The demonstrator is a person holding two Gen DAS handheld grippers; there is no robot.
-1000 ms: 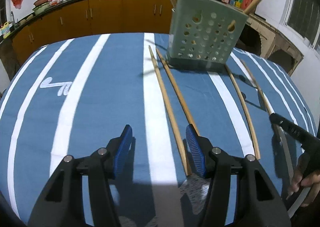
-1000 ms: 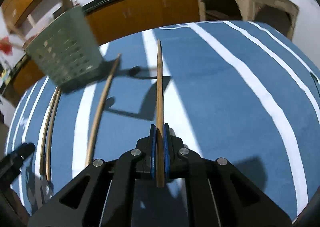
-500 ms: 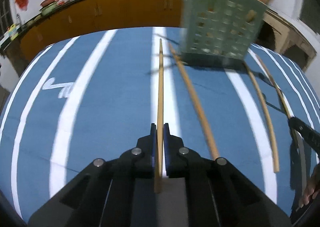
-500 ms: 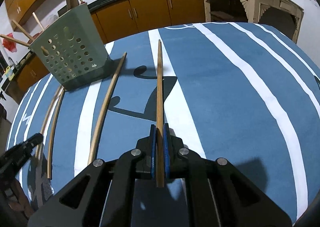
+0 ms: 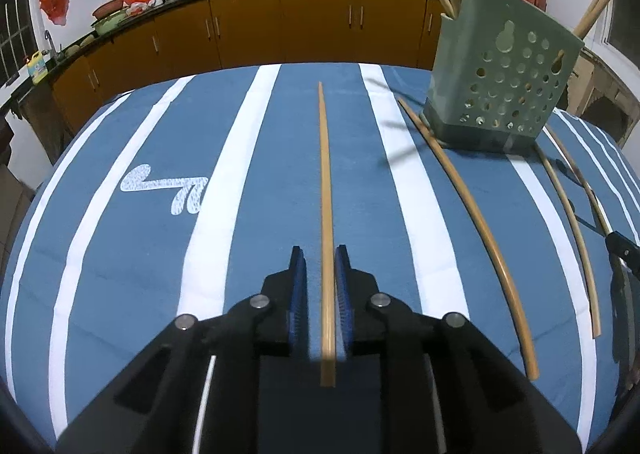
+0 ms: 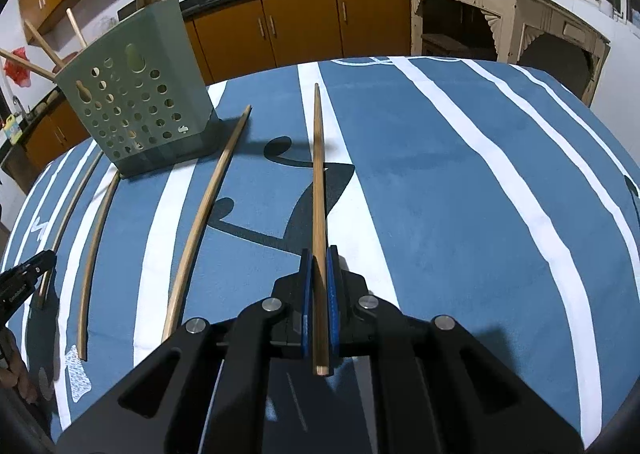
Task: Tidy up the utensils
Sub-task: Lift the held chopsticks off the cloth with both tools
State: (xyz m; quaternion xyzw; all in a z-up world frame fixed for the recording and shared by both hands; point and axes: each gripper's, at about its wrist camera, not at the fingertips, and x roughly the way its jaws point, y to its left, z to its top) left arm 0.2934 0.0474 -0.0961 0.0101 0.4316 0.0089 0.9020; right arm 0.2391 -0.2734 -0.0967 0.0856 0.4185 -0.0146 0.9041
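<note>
A green perforated utensil holder point(image 5: 500, 89) stands on the blue striped tablecloth, also in the right wrist view point(image 6: 136, 101), with several wooden sticks in it. My left gripper point(image 5: 321, 262) has its jaws slightly apart around a wooden chopstick point(image 5: 325, 189); the pads do not seem to touch it. My right gripper point(image 6: 316, 266) is shut on another wooden chopstick point(image 6: 318, 181) and holds it above the cloth, pointing forward. Three more chopsticks lie on the cloth near the holder point(image 5: 476, 213).
The table point(image 6: 500, 193) carries a blue cloth with white stripes. Kitchen cabinets and a counter with pans run along the back point(image 5: 280, 13). The other gripper's tip shows at the right edge point(image 5: 622, 254) and at the left edge point(image 6: 24, 278).
My left gripper closed on a chopstick half a second ago; now its jaws stand slightly apart around it. The right gripper keeps its chopstick, lifted a little.
</note>
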